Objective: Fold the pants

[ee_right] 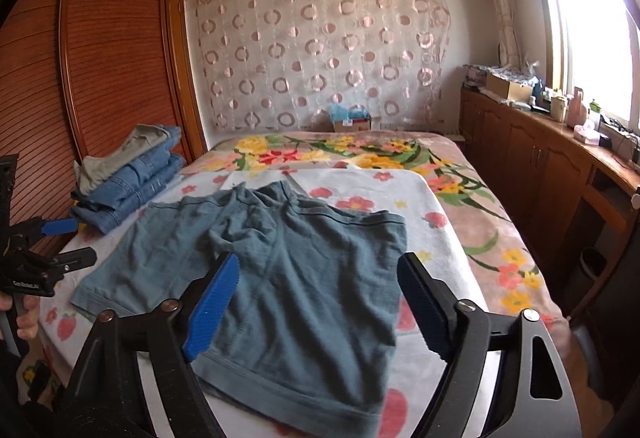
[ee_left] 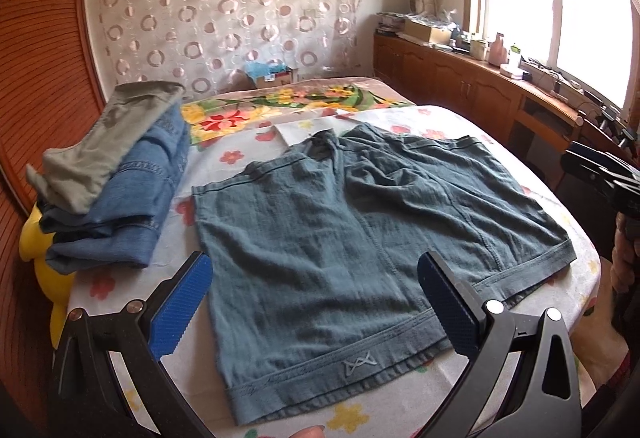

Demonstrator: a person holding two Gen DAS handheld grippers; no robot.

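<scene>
A pair of blue-grey shorts (ee_left: pixel 360 234) lies spread flat on a white flowered cloth (ee_left: pixel 572 290) on the bed, its hems toward me; the shorts also show in the right wrist view (ee_right: pixel 280 278). My left gripper (ee_left: pixel 316 302) is open and empty, held just above the near left hem. My right gripper (ee_right: pixel 316 306) is open and empty above the near right leg. The left gripper shows at the left edge of the right wrist view (ee_right: pixel 60 242). The right gripper shows at the right edge of the left wrist view (ee_left: pixel 600 174).
A stack of folded jeans with a grey-green garment on top (ee_left: pixel 116 174) sits at the bed's left, beside a wooden slatted wardrobe (ee_right: pixel 100 58). A yellow object (ee_left: pixel 40 234) lies under the stack. A flowered blanket (ee_right: pixel 460 174) covers the bed. A wooden cabinet (ee_right: pixel 540 158) runs along the right.
</scene>
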